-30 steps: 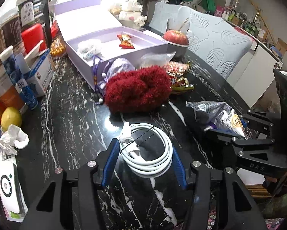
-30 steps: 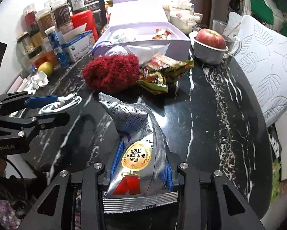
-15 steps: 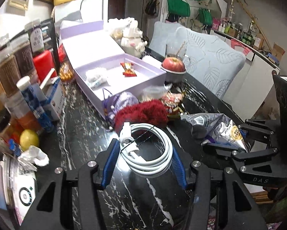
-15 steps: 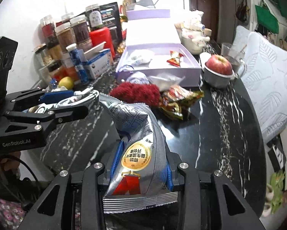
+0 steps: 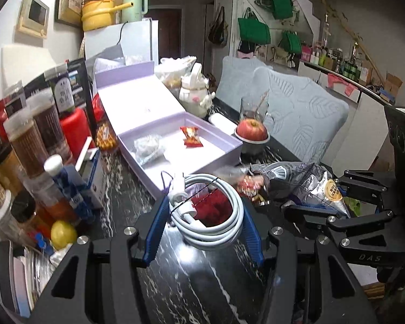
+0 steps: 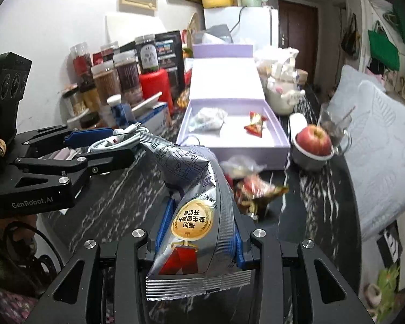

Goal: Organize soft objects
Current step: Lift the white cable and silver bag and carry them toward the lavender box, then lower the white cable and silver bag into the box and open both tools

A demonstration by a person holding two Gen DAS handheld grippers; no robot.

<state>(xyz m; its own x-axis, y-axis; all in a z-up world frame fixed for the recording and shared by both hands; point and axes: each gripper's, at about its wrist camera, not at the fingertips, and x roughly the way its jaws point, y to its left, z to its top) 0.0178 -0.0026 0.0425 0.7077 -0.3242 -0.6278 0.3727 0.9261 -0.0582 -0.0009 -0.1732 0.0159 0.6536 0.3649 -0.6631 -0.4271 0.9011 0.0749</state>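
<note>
My left gripper (image 5: 203, 208) is shut on a coiled white cable (image 5: 216, 232), held above the black marble table (image 5: 191, 272). Through the coil shows a red fluffy item (image 5: 213, 206) lying on the table. My right gripper (image 6: 199, 210) is shut on a silver snack bag (image 6: 194, 167), also lifted off the table. The open lavender box (image 5: 224, 156) stands ahead of both, holding a red candy packet (image 5: 192, 135) and a clear plastic bundle (image 5: 148, 145). In the right wrist view the left gripper (image 6: 118, 144) with the cable (image 6: 121, 138) hangs to the left.
Loose snack packets (image 6: 256, 189) lie before the box (image 6: 229, 154). An apple in a bowl (image 5: 252, 131) and a glass mug (image 6: 334, 129) stand to its right. Jars (image 5: 34, 140), a blue carton (image 5: 94, 172) and a lemon (image 5: 63, 233) crowd the left edge. Cushioned chairs (image 5: 305, 124) line the right.
Both grippers have risen with their loads still held. The table and the red fluffy item have dropped lower in view, and more of the room shows above.
</note>
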